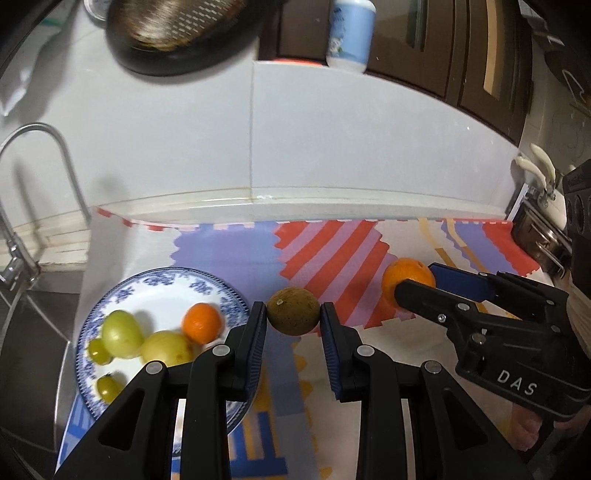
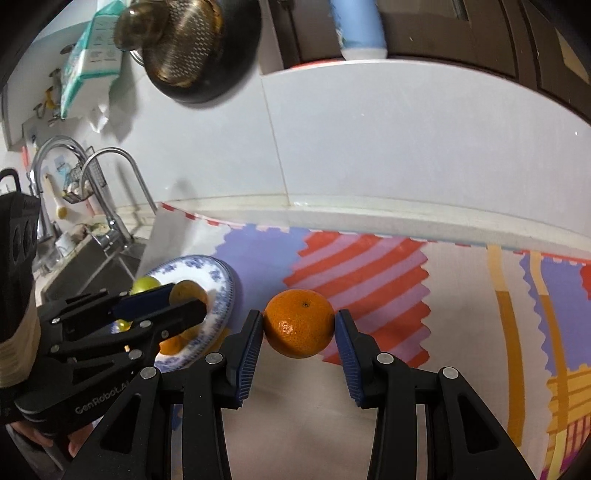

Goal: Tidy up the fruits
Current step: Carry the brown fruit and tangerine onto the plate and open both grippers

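My left gripper (image 1: pixel 293 315) is shut on a brownish-green round fruit (image 1: pixel 293 311), pads touching both its sides. My right gripper (image 2: pixel 299 325) is shut on a large orange (image 2: pixel 298 323); it also shows in the left wrist view (image 1: pixel 406 277). A blue-and-white plate (image 1: pixel 162 284) lies at the left on the patterned mat, holding a small orange (image 1: pixel 202 322), two larger green fruits (image 1: pixel 122 333) and two small green ones. In the right wrist view the plate (image 2: pixel 218 280) sits behind my left gripper (image 2: pixel 184 301).
A patterned mat (image 1: pixel 332 243) covers the counter. A sink with faucets (image 2: pixel 110 184) lies to the left. A white tiled wall (image 1: pixel 332 140) stands behind. A dark pan (image 1: pixel 177 33) and a blue-white bottle (image 1: pixel 351 33) are above. A kettle (image 1: pixel 546 206) sits at the far right.
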The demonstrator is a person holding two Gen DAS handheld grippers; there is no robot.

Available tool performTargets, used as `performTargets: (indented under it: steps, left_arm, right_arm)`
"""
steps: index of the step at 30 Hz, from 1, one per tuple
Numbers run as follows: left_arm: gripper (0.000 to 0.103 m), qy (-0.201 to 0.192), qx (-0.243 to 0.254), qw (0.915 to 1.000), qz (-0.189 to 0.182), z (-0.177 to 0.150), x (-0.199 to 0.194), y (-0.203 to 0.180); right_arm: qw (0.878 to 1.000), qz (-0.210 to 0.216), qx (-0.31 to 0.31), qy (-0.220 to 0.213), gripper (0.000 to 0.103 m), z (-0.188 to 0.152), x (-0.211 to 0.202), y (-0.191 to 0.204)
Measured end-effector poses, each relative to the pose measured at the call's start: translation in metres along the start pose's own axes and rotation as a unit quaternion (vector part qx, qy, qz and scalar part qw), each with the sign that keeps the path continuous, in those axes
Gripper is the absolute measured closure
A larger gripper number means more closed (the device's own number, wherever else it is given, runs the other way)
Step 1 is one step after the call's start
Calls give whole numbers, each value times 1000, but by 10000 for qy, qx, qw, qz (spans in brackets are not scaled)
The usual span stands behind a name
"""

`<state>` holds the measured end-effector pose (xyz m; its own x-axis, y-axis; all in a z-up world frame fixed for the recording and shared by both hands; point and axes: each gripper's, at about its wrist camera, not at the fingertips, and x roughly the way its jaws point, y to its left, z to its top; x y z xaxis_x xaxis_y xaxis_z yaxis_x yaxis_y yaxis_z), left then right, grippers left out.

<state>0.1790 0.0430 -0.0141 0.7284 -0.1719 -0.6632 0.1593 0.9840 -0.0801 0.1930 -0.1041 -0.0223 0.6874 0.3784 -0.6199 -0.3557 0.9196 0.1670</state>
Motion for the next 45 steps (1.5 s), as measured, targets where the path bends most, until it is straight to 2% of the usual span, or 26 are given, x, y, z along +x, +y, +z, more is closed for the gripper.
performTargets:
  steps: [12, 23, 34, 45]
  left_arm:
    - [73, -289, -157, 9991, 281, -20, -56, 33]
    - [73, -413, -244, 9977, 470, -30, -84, 67]
    - [73, -203, -340, 9970, 661, -37, -77, 105]
    - [73, 57, -560, 9965, 623, -37, -42, 131]
  right_arm:
    - [9991, 244, -315, -127, 62, -4, -19, 52]
    - [9973, 459, -537, -179, 62, -2, -20, 97]
    - [9946, 687, -771, 94, 62, 3, 14, 132]
    - [9913, 718, -1031, 382, 62, 21, 67, 145]
